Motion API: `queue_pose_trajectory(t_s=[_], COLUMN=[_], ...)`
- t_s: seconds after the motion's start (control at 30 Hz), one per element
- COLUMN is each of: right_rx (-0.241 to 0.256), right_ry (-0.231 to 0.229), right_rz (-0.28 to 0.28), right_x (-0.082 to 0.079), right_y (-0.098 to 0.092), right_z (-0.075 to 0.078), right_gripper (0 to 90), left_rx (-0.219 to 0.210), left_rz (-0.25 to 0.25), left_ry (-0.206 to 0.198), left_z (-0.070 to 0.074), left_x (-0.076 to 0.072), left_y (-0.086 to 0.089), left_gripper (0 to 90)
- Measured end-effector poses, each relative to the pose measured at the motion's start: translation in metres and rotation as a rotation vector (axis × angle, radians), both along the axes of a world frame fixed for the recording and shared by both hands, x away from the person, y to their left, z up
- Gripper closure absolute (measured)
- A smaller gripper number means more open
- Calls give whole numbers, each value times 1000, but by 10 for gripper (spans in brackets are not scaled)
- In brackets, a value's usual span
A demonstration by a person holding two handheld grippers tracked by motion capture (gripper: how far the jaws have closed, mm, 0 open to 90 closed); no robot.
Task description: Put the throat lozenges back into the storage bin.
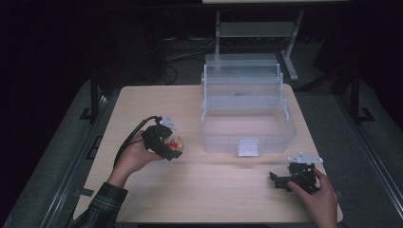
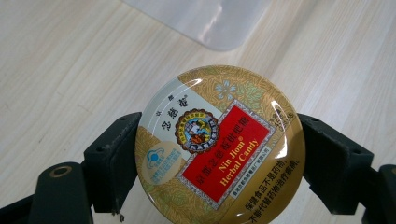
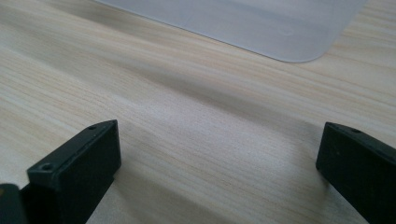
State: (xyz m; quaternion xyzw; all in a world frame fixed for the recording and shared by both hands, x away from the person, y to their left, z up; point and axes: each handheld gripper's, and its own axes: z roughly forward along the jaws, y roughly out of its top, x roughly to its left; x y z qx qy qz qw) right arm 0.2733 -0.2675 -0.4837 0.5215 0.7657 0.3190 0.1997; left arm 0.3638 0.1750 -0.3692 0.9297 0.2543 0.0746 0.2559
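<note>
Overhead forward-down; two close table-level views.

Light wood-grain table with rounded corners, standing on a dark floor. A clear plastic tiered box, opened in steps, rests directly on the far-right part of the tabletop, its white front latch facing the near edge.

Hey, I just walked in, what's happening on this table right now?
A person is working at a wooden table with a gripper in each hand. The left gripper is shut on a round Nin Jiom Herbal Candy tin, held by its edges just left of a clear plastic storage box that stands open. The right gripper is open and holds nothing, low over the bare tabletop near the box's front right.
</note>
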Motion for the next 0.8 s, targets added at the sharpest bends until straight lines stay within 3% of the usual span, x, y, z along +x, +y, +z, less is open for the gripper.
queue_pose_trajectory(t_s=[0.8], right_rx=[0], right_ry=[-2], right_rz=[-1], right_x=[0], right_y=[0], right_z=[0], right_gripper=[0], left_rx=[5], left_rz=[-39], left_ry=[-39], left_z=[37], left_x=[12], left_y=[-20], left_gripper=[197])
